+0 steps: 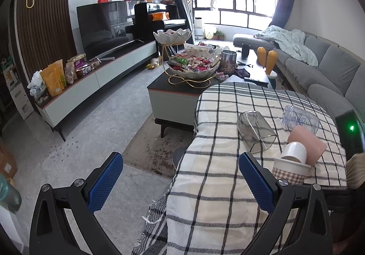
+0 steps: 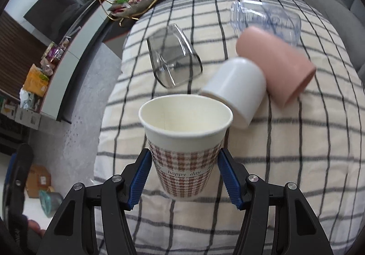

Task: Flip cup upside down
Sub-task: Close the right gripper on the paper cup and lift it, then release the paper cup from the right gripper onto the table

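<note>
A paper cup (image 2: 186, 140) with a brown houndstooth band reading "happy day" is upright, mouth up, above the checked cloth. My right gripper (image 2: 184, 161) is shut on its lower body, one blue pad on each side. The cup also shows at the right of the left wrist view (image 1: 289, 171). My left gripper (image 1: 180, 177) is open and empty, at the table's left edge, partly over the floor.
On the checked cloth (image 2: 285, 152) lie a white cup (image 2: 237, 86), a pink cup (image 2: 273, 61), a smoky glass (image 2: 175, 61) and a clear printed glass (image 2: 267, 17), all on their sides. A coffee table with snack bowls (image 1: 194, 67) stands beyond. A grey sofa (image 1: 324, 67) is at the right.
</note>
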